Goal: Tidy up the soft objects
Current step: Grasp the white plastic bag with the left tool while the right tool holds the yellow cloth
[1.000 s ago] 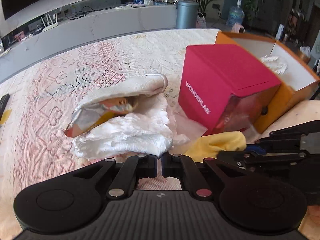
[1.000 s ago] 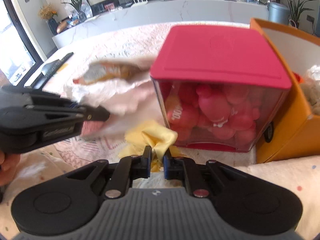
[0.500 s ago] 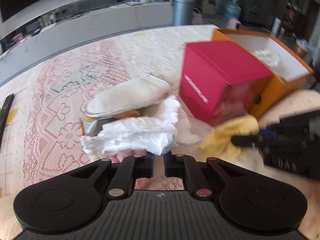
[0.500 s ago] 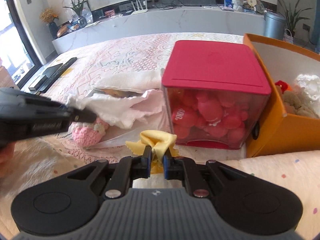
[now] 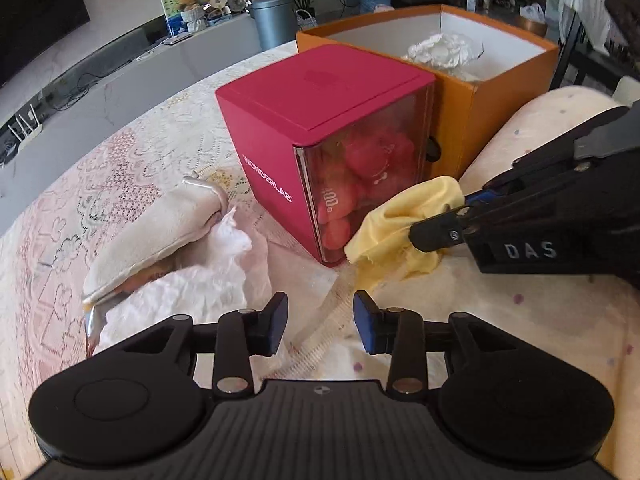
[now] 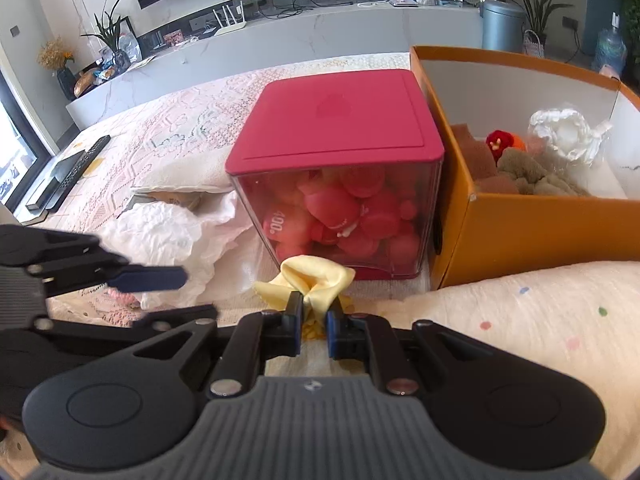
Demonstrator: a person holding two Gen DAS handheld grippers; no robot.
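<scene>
1. The orange box [image 6: 520, 236] shows its inside only in the right wrist view: brown and olive soft pieces, a red toy [image 6: 500, 142] and a white crumpled bundle [image 6: 560, 136].
2. The red cube box [image 5: 320, 120] shows its printed side only in the left wrist view.
3. The white crumpled cloth [image 5: 180, 292] lies left of the cube on the lace cover.
4. The left gripper [image 5: 320, 322] is opening, with nothing between its jaws.
5. The right gripper [image 6: 313, 330] is clenched on the yellow cloth [image 6: 316, 278], just in front of the cube.
</scene>
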